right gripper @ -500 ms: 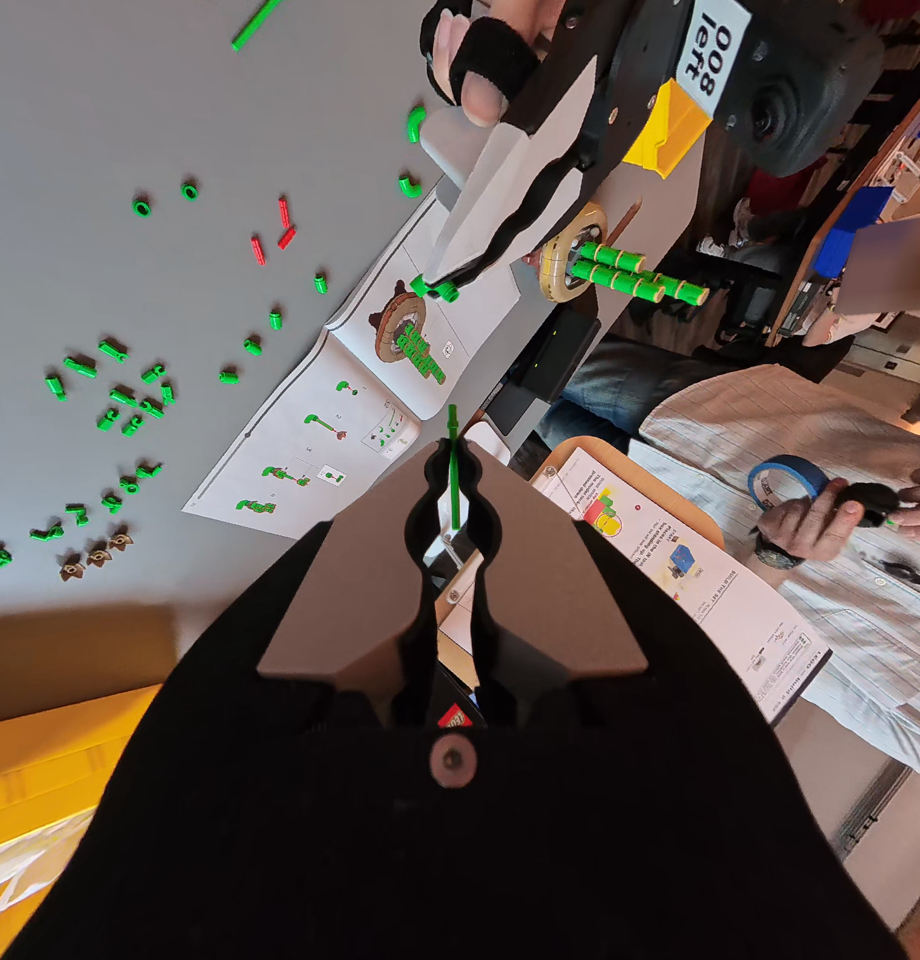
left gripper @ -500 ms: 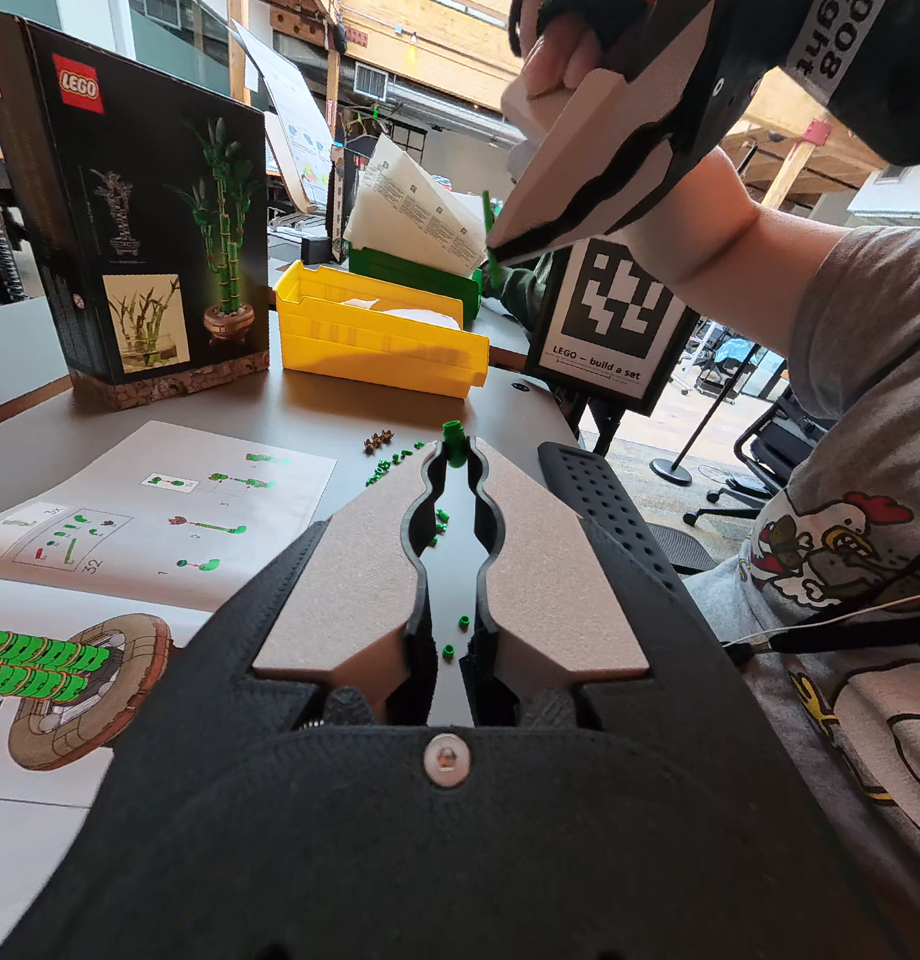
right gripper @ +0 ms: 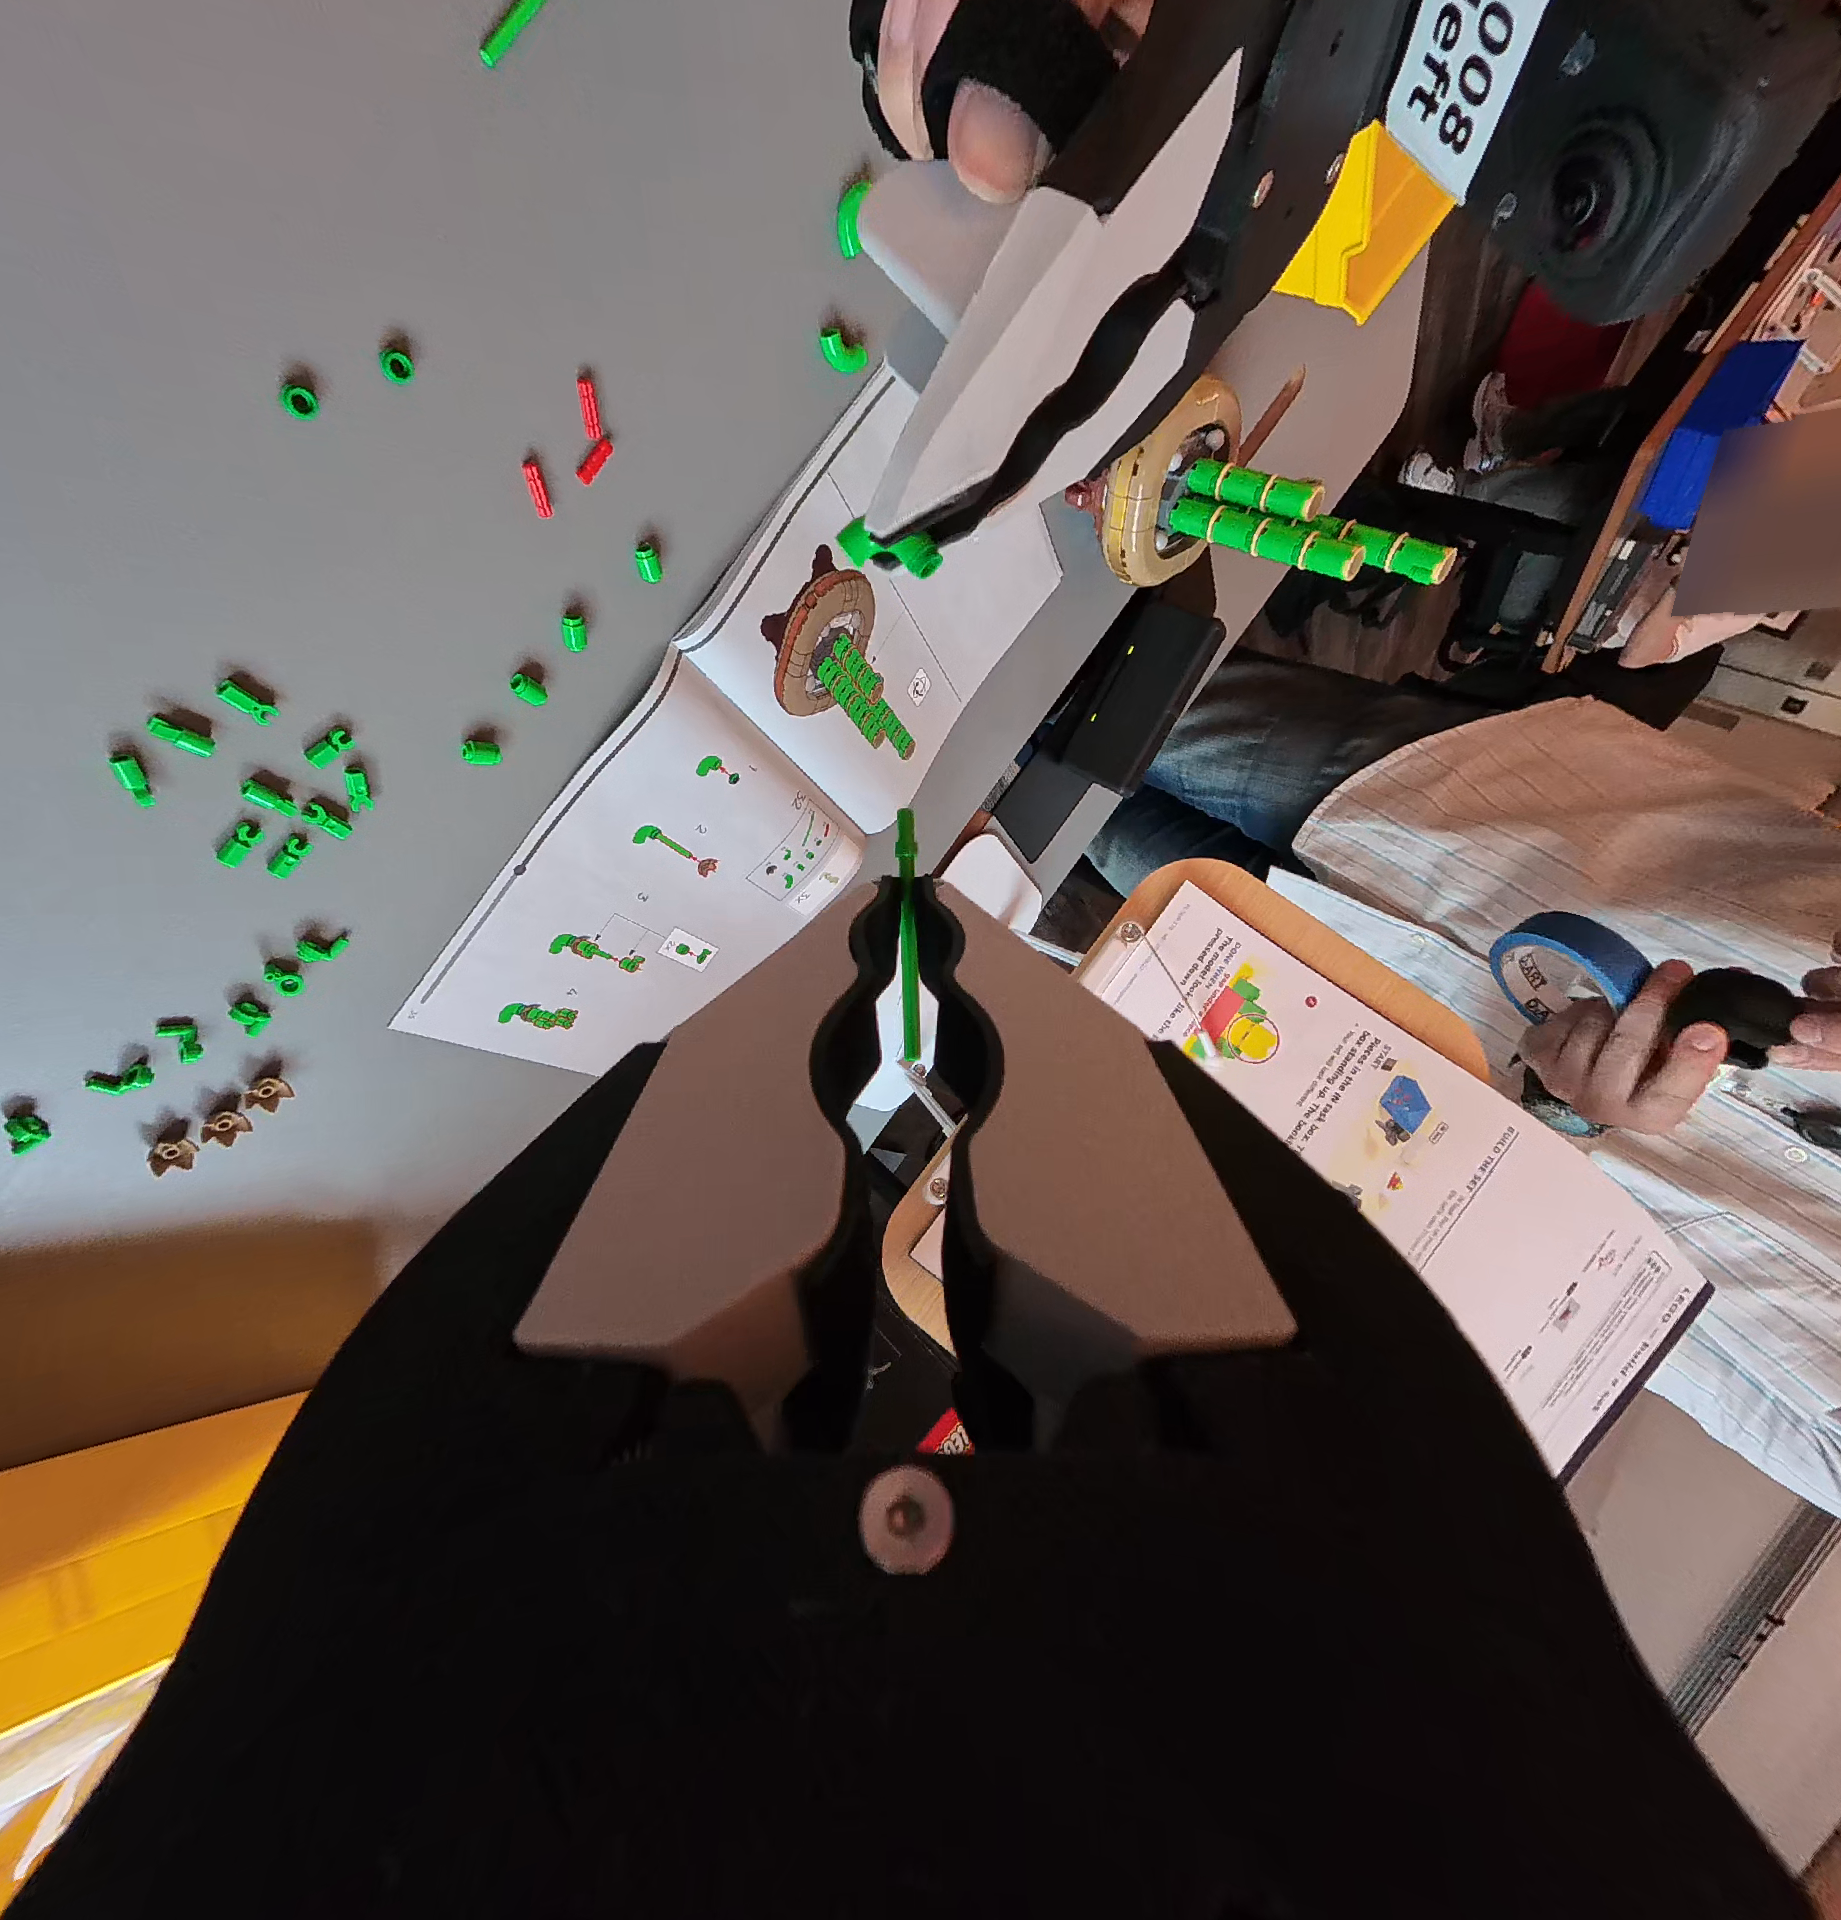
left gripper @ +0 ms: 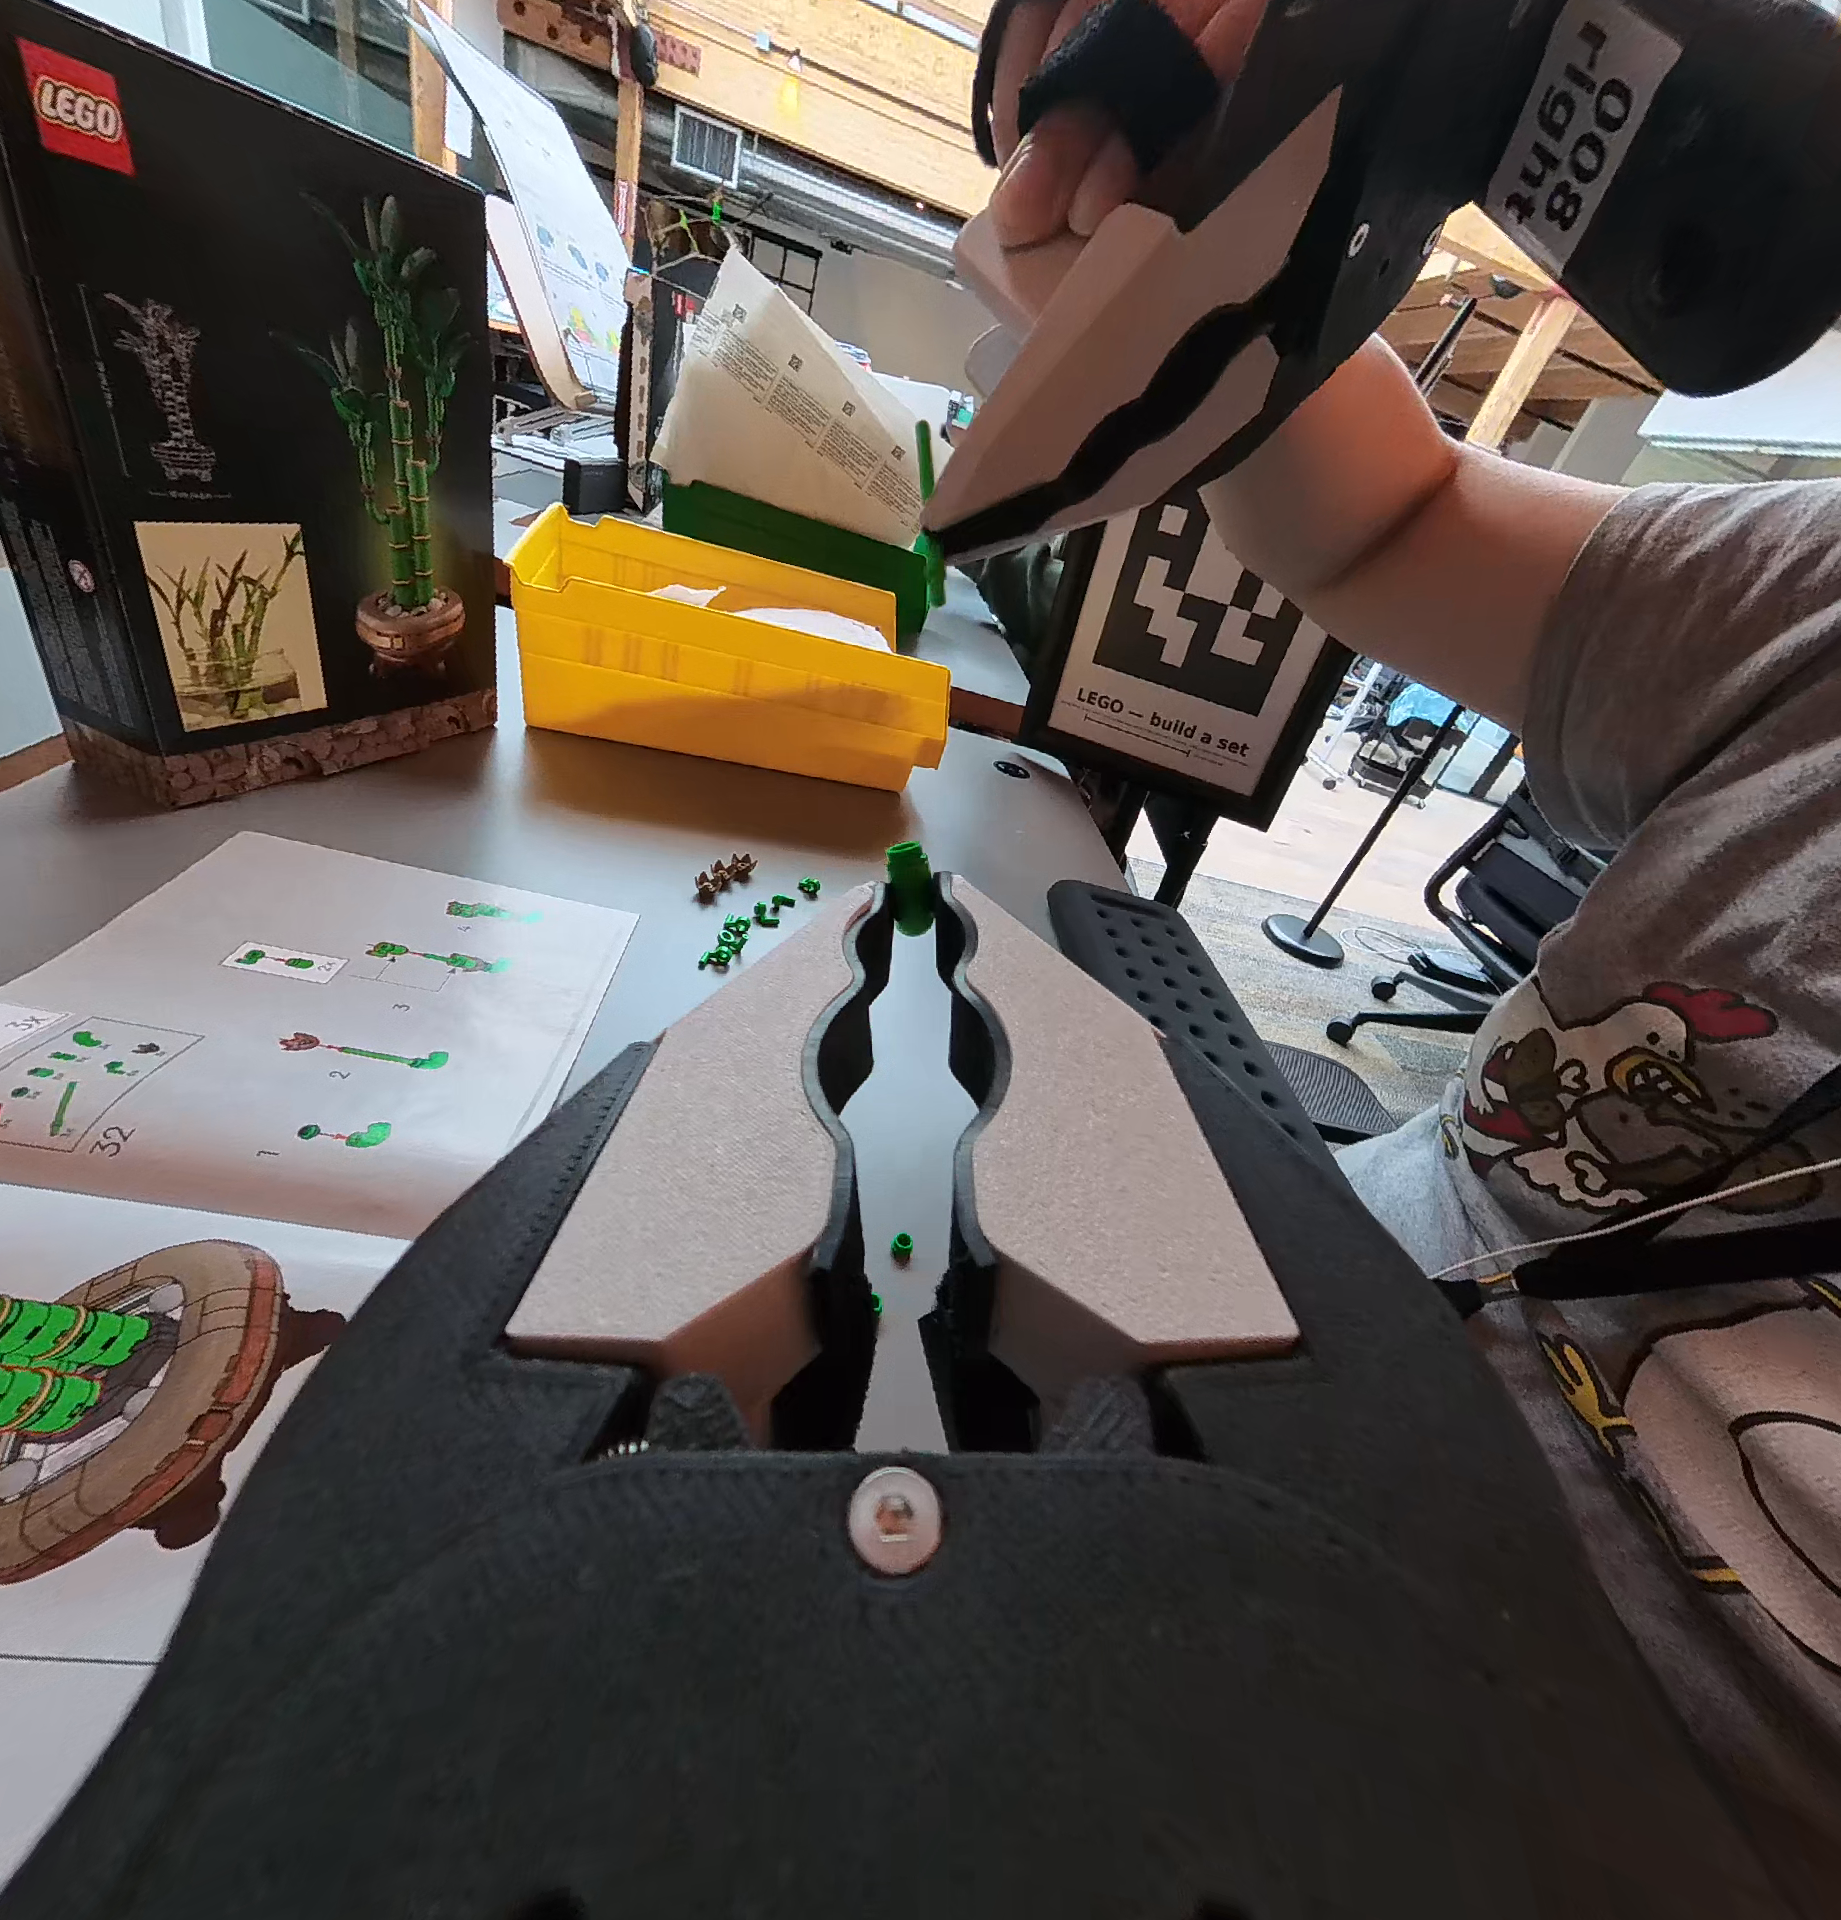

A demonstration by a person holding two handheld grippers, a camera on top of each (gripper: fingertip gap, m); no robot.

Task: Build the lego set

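loose green pieces [right gripper: 261, 790] beside instruction booklet [right gripper: 625, 894]

Black tongs [left gripper: 910, 891], tan pads [left gripper: 718, 1132], silver screw [left gripper: 893, 1524]

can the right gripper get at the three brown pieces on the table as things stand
Probably not yet: the right gripper has its jaws shut on a thin green rod. The three brown pieces lie in the open with nothing over them, so the path looks free once the rod is released.

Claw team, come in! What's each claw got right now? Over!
Left claw shut on small green piece. Right claw shut on thin green rod. Both held apart above table. Nothing between them.
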